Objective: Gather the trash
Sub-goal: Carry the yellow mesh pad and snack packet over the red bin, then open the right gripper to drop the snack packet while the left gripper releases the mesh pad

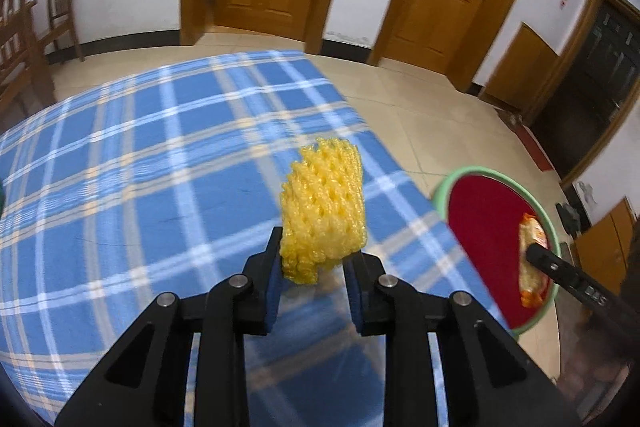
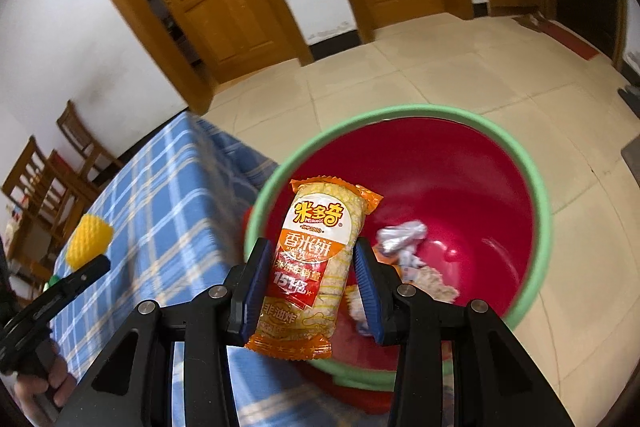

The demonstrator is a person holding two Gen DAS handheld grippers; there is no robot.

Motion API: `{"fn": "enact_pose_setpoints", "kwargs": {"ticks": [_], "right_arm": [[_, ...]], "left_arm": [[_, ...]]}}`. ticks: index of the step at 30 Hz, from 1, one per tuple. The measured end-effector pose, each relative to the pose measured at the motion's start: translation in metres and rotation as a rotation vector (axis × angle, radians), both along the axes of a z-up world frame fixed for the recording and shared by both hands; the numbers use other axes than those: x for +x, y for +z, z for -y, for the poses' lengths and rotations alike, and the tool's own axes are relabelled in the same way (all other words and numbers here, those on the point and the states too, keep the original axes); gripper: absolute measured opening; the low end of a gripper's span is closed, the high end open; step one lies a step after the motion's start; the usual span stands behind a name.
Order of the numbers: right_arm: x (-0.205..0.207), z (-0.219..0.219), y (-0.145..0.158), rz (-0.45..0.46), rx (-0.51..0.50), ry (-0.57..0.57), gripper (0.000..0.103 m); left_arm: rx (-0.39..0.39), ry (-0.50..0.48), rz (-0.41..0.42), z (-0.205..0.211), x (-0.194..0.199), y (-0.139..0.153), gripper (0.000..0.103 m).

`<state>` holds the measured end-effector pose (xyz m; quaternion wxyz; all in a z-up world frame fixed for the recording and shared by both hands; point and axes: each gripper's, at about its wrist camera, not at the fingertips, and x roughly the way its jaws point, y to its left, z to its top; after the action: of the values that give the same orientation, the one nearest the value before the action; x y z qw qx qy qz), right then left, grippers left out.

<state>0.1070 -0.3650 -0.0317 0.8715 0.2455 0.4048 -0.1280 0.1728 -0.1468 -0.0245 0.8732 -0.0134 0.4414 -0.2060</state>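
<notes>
Two pieces of trash are gripped, one per gripper. The yellow foam net [image 1: 323,205] sits pinched between the narrowly parted jaws of the left gripper [image 1: 314,259], held above the blue checked tablecloth [image 1: 140,155] near the table's edge. The orange snack packet [image 2: 316,263] is clamped at its middle by the right gripper [image 2: 310,279], jaws moderately apart, hanging over the near rim of the red bin [image 2: 460,179] with a green rim; crumpled wrappers [image 2: 402,239] lie inside it. Both grippers tilt steeply downward. A hand [image 2: 52,383] shows at the right view's lower left.
</notes>
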Motion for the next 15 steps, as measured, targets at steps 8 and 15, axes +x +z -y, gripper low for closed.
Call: {"fn": "enact_pose_setpoints", "kwargs": {"ticks": [8,15], "right_arm": [[-0.014,0.030,-0.013,-0.023,0.026,-0.073,0.045],[-0.024,0.047,-0.020,-0.023,0.059,-0.110,0.045]], "left_arm": [[0.023,-0.100,0.006,0.045,-0.015,0.003,0.027],[0.046,-0.194,0.012,0.083,-0.027,0.001,0.027]]}}
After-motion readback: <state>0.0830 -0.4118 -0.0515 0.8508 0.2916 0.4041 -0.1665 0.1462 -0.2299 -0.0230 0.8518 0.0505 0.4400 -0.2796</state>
